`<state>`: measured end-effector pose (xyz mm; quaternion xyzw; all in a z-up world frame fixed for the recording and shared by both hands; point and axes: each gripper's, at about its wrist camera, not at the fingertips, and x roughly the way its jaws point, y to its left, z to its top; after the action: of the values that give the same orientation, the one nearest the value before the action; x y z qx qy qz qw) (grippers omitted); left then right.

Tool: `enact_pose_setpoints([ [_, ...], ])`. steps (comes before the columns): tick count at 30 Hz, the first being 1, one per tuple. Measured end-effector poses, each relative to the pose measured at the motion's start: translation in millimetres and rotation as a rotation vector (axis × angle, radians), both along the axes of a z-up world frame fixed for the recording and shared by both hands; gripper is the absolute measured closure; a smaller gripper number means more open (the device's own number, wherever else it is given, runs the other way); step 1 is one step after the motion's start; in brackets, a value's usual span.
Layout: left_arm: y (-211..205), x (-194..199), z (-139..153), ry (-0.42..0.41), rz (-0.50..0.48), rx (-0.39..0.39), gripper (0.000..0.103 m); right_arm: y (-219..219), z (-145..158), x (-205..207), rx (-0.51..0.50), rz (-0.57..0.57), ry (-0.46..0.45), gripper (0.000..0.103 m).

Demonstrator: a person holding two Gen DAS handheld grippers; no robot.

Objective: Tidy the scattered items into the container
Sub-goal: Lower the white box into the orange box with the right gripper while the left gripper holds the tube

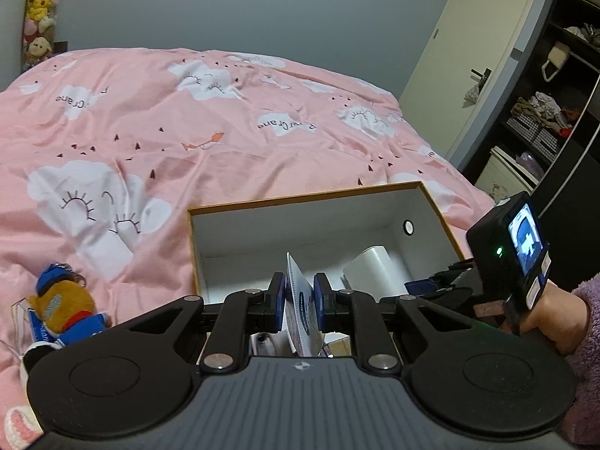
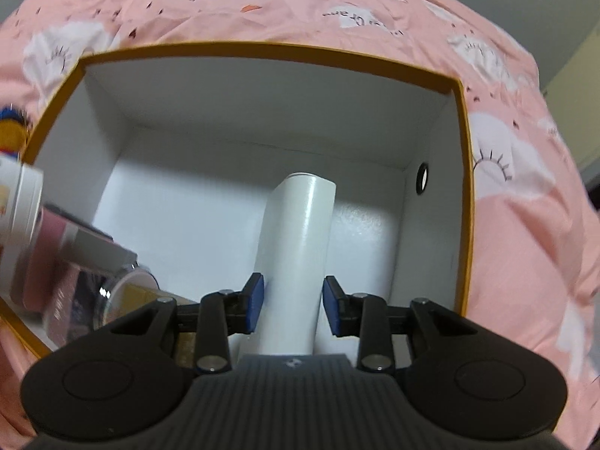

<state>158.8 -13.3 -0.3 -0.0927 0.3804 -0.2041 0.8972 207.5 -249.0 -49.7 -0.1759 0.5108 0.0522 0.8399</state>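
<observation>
While the left gripper [image 1: 300, 302] pinched a white card [image 1: 301, 315] above the box [image 1: 315, 197] for dropping, the right gripper [image 2: 294, 305] stood parted around a white bottle [image 2: 300, 240] lying inside, near the right wall.

Two matching handheld tools. Left gripper [image 1: 300, 300]: black linkage arms with silver pivot pins, blue pads [image 1: 279, 300] on the fingertips, round black discs at either side, a grey ribbed body with a small white emblem. Right gripper [image 2: 293, 305]: same black arms, silver pins, blue pads [image 2: 256, 302], grey ribbed body. On its back, a small lit screen and green light. Bare-skinned right hand [image 1: 551, 320], fuzzy mauve sleeve [image 1: 585, 341].
</observation>
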Motion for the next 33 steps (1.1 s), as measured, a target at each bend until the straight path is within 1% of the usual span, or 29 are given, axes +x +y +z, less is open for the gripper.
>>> enact_pose_setpoints([
  [4,-4,8,-2,0.02,-0.029,-0.036,0.085,5,-1,-5,-0.096,0.066,-0.019,0.066],
  [6,-9,13,-4,0.038,-0.045,-0.056,0.085,7,-3,-8,-0.155,0.097,-0.026,0.07],
  [7,-11,16,-5,0.045,-0.055,-0.063,0.085,8,-5,-10,-0.184,0.111,-0.03,0.075],
  [8,-15,18,-6,0.052,-0.066,-0.07,0.085,8,-7,-11,-0.205,0.128,-0.029,0.078],
  [9,-19,20,-7,0.059,-0.076,-0.076,0.085,8,-8,-12,-0.213,0.14,-0.023,0.078],
  [14,-40,33,-14,0.102,-0.124,-0.105,0.085,-1,-5,-15,-0.182,0.173,-0.013,0.08],
  [20,-65,50,-27,0.175,-0.15,-0.116,0.085,-13,15,-23,-0.101,0.177,-0.06,0.08],
  [22,-75,53,-31,0.201,-0.16,-0.099,0.085,-17,20,-25,-0.09,0.179,-0.074,0.08],
  [27,-101,58,-46,0.294,-0.173,-0.025,0.085,-22,24,-32,-0.037,0.183,-0.09,0.079],
  [30,-112,61,-55,0.358,-0.169,0.034,0.085,-24,23,-35,-0.028,0.198,-0.113,0.076],
  [33,-118,62,-61,0.408,-0.165,0.069,0.085,-26,23,-37,-0.01,0.206,-0.127,0.073],
])
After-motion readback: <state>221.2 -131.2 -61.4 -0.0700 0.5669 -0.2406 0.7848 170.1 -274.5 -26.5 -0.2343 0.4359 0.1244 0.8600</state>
